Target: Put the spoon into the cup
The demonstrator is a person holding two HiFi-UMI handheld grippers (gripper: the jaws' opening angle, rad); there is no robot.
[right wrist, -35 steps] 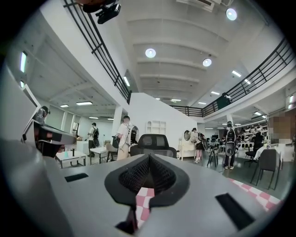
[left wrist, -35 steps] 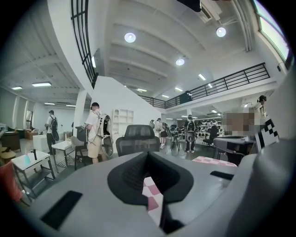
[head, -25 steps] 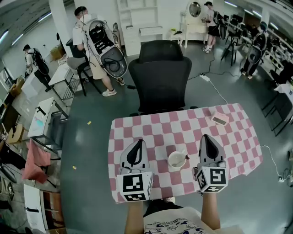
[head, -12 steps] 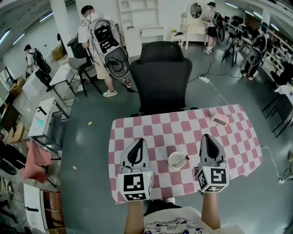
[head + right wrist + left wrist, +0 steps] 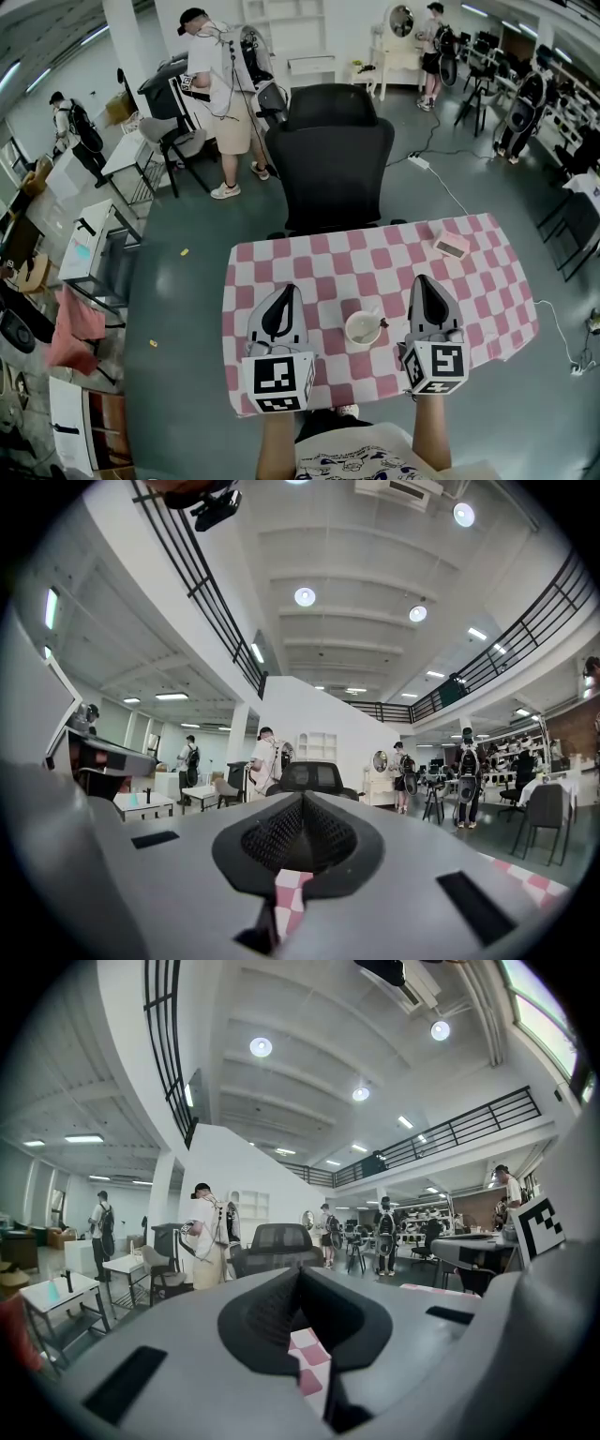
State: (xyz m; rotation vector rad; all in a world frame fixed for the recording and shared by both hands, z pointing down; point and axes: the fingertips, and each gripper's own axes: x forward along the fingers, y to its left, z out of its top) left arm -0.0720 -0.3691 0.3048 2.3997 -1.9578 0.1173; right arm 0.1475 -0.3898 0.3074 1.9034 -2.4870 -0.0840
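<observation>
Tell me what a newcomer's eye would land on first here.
The pink-and-white checked table stands out at the bottom centre of the head view, with a white cup near its middle. The left gripper and right gripper, both shut, flank the cup. A black office chair stands behind the table.
</observation>
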